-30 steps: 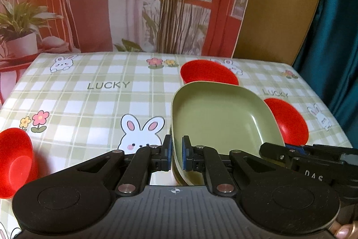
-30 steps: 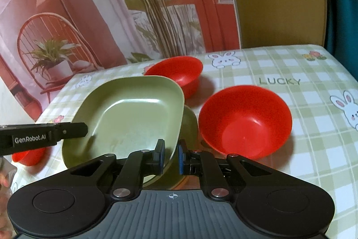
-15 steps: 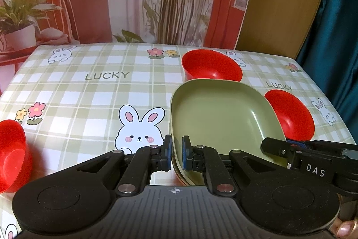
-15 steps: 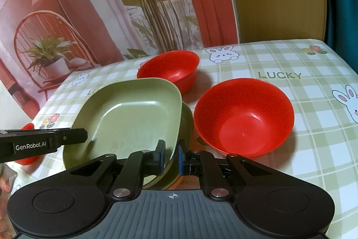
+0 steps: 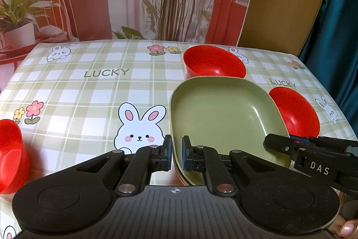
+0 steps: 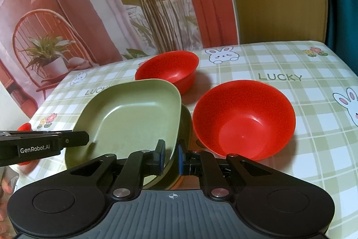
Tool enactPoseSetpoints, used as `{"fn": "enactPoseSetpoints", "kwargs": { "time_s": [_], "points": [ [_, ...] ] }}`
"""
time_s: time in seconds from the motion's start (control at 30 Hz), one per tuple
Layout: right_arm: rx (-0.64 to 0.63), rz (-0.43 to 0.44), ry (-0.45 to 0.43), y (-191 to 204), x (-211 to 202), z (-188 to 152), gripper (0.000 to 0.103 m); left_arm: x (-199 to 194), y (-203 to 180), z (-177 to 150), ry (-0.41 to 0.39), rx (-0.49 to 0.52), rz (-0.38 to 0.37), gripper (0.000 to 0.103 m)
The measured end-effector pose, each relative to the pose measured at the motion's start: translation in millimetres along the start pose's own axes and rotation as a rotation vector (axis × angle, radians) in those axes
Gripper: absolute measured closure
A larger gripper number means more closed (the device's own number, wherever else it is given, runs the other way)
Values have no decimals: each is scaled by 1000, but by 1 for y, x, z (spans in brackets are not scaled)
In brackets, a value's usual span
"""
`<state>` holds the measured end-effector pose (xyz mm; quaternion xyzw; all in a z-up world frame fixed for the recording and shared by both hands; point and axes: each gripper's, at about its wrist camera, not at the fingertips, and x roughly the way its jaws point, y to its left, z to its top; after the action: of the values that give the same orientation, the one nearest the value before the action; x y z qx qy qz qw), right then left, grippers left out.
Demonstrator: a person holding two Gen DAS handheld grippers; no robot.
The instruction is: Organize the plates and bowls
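I hold both grippers, left (image 5: 176, 155) and right (image 6: 171, 158), jaws nearly shut on the top plate (image 5: 221, 118), steadying it level over the plate (image 6: 186, 124) beneath, apparently for stacking.

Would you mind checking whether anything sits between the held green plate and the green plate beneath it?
Nothing visible does. The left tool and right tool grip opposite edges of the top green plate, just above the lower green plate. The nearest red bowl sits beside them, not between.
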<state>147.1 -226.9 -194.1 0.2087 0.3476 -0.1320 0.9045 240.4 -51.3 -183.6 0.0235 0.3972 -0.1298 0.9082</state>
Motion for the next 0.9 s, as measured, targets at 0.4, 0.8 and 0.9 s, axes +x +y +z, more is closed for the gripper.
{"fn": "enactPoseSetpoints", "kwargs": {
  "time_s": [0.4,0.8,0.9],
  "points": [
    [14,8,-5,-1,2,-1,92,9,1,0,23,2,10,93],
    [6,4,-29,0,0,-3,92,14,-1,-1,38,4,22,93],
    [10,7,-31,-1,-1,-4,92,15,-1,-1,42,7,23,93]
  ]
}}
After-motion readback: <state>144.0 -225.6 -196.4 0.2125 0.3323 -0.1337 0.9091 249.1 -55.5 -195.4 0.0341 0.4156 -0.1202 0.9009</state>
